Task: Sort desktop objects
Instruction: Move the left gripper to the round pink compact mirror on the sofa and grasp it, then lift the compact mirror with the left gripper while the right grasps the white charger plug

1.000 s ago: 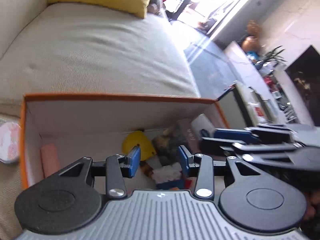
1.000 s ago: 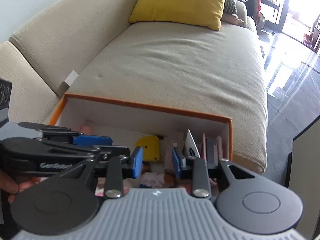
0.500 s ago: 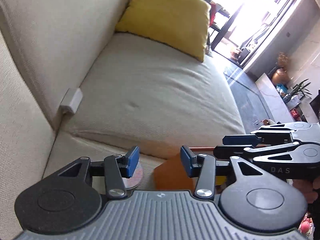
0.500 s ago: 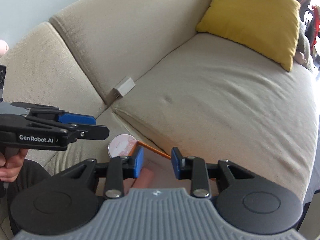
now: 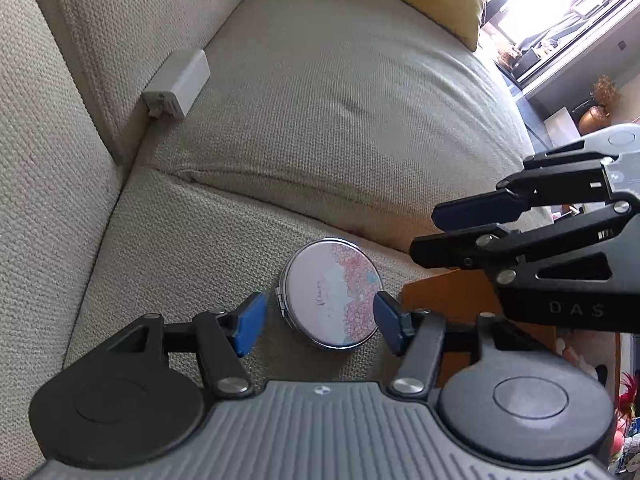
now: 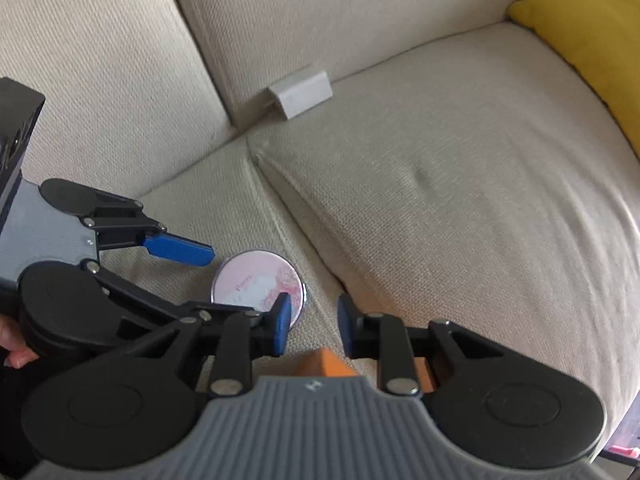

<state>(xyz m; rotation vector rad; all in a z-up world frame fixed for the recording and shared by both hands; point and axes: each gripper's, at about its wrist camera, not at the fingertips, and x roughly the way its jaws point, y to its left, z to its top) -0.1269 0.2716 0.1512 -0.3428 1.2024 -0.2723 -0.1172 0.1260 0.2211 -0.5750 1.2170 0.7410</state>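
left gripper (image 5: pixel 316 322) spread wide, right gripper (image 6: pixel 313 328) parted, both angled downward.

— Where did the left wrist camera look from?
— From behind its own fingers, steeply down and close on the sofa seat (image 5: pixel 328 92), with the round compact (image 5: pixel 330 294) at lower centre.
— And the right wrist camera?
— Slightly farther back, facing the sofa's backrest; the same compact (image 6: pixel 256 282) sat left of centre. Both views shared the white block (image 5: pixel 178 78) (image 6: pixel 302 94) in the cushion crease.
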